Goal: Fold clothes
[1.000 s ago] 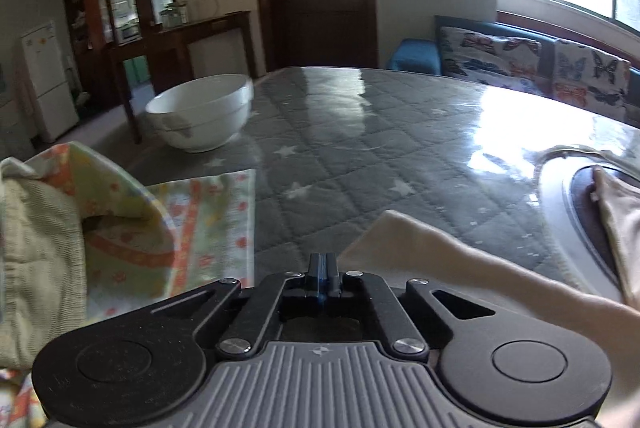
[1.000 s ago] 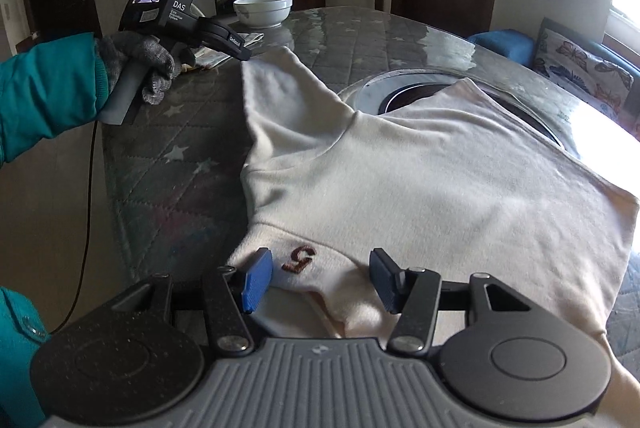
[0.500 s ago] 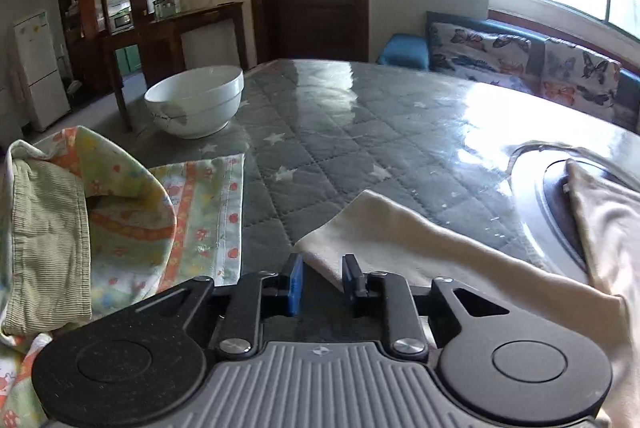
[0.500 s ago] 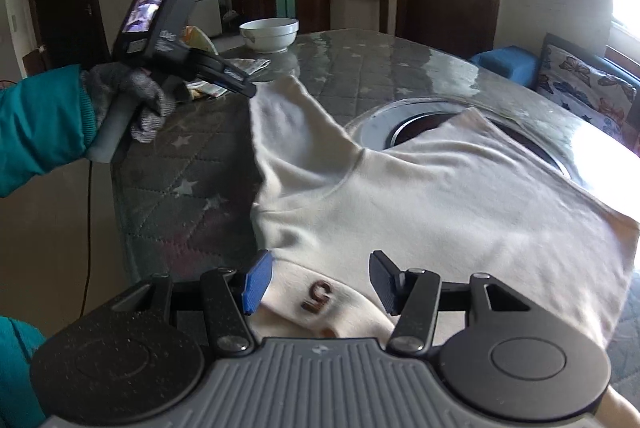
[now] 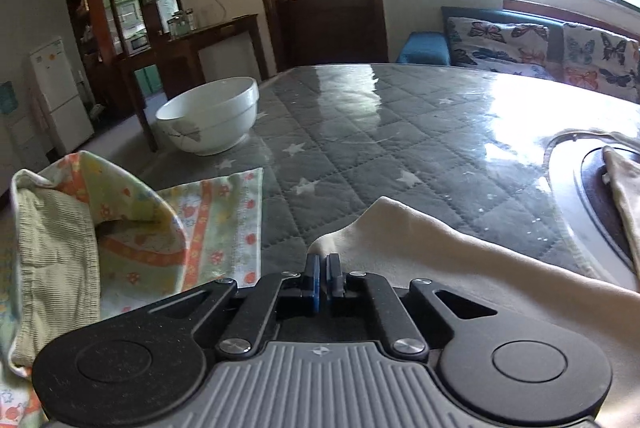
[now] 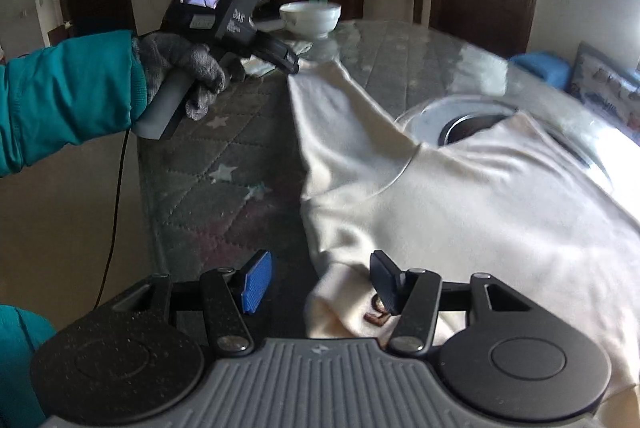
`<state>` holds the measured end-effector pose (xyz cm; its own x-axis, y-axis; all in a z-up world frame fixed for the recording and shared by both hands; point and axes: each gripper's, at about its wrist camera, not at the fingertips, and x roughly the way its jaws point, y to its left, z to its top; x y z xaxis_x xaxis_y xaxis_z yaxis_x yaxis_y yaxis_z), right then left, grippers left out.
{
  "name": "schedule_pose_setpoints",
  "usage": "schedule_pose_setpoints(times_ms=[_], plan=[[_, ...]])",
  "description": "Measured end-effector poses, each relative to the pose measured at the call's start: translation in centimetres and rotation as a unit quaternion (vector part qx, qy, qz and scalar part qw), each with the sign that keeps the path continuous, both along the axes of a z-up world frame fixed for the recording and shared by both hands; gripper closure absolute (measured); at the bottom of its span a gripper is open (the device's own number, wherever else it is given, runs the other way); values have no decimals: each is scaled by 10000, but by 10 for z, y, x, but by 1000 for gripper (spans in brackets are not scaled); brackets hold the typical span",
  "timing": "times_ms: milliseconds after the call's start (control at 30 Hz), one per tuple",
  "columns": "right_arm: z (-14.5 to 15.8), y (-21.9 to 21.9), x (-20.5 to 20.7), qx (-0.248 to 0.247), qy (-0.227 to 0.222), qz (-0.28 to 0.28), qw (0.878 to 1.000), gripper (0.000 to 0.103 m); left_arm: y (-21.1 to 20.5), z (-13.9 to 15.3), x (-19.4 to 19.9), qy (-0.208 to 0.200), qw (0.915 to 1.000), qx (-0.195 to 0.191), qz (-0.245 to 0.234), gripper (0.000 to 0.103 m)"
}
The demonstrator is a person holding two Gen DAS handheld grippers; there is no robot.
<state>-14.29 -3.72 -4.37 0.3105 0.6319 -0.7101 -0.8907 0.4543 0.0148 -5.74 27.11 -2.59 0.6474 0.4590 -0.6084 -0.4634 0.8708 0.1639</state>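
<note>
Your cream long-sleeved knit top (image 6: 472,195) lies spread across the grey quilted star-print table cover (image 5: 360,131). Your left gripper (image 5: 322,270) has its jaws pinched together on the cuff of the sleeve (image 5: 420,232). Your right gripper (image 6: 320,278) stands with jaws apart over the top's hem, gripping nothing.

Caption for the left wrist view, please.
Left gripper shut on the cream top's sleeve tip, beside patterned cloth and a white bowl.

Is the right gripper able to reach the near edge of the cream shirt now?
Probably yes: the right gripper hangs open right over the cream shirt, with nothing between.
</note>
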Motion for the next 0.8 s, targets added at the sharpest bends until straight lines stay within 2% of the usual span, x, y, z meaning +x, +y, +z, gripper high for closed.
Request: schedule_pose_setpoints(times_ms=[267, 500, 667, 800], plan=[[0, -3, -10, -79, 14, 276, 9996, 46, 3, 0, -15, 69, 9999, 89, 116, 100], [18, -30, -8, 311, -38, -170, 9994, 47, 3, 1, -14, 119, 9999, 58, 54, 98], [23, -64, 0, 275, -38, -717, 9970, 47, 1, 2, -18, 97, 9999, -20, 26, 89], [12, -84, 7, 112, 179, -1072, 9940, 47, -3, 9, -25, 17, 10000, -48, 42, 89]])
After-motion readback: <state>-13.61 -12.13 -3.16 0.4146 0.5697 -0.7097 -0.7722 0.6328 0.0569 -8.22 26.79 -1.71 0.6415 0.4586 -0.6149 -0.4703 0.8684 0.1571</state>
